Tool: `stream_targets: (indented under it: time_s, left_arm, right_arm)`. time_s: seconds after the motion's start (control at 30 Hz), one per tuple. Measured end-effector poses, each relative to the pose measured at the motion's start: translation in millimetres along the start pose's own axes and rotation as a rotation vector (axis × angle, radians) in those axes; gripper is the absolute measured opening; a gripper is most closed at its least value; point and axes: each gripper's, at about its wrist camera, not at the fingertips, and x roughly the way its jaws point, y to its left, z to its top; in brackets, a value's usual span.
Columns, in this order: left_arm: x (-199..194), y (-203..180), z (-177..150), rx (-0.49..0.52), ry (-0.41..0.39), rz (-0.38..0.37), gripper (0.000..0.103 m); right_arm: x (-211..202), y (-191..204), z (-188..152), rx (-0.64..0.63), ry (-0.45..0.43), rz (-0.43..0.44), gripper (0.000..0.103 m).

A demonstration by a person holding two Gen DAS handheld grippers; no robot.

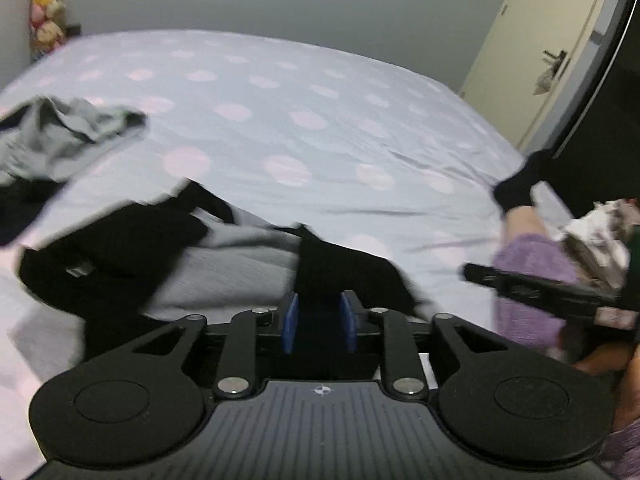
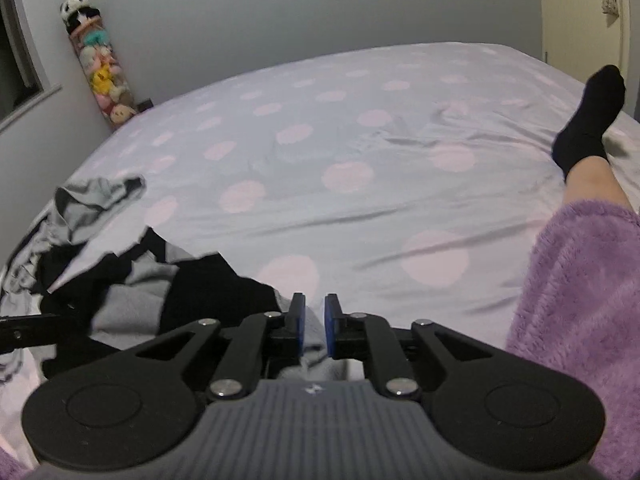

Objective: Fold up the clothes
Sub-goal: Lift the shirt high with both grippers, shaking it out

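Lying crumpled at the near edge of the bed (image 2: 360, 184): the black-and-grey garment (image 1: 224, 256), presumably being lifted for spreading out. Gripping its black fabric with the left tool (image 1: 322, 322), pads partly parted around the cloth. Hovering beside it, the right tool (image 2: 315, 326), narrowly ajar, seemingly holding nothing.

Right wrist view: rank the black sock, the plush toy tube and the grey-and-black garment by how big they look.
1. Grey-and-black garment, though nearness inflates it.
2. and 3. Plush toy tube and black sock look alike; no ranking.
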Motion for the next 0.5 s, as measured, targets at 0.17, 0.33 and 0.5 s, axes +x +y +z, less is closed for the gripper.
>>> stream_targets:
  time_s: [0.17,0.33,0.5]
  left_arm:
    - [9,38,25,0.046,0.0,0.108,0.022]
    - [33,66,49,0.08,0.011,0.159,0.022]
    - [80,91,70,0.116,0.067,0.154,0.029]
  right_arm:
    - [11,28,4,-0.051,0.018,0.106,0.024]
    - [34,58,7,-0.109,0.058,0.165,0.039]
    - [67,81,19,-0.159,0.062,0.161,0.039]
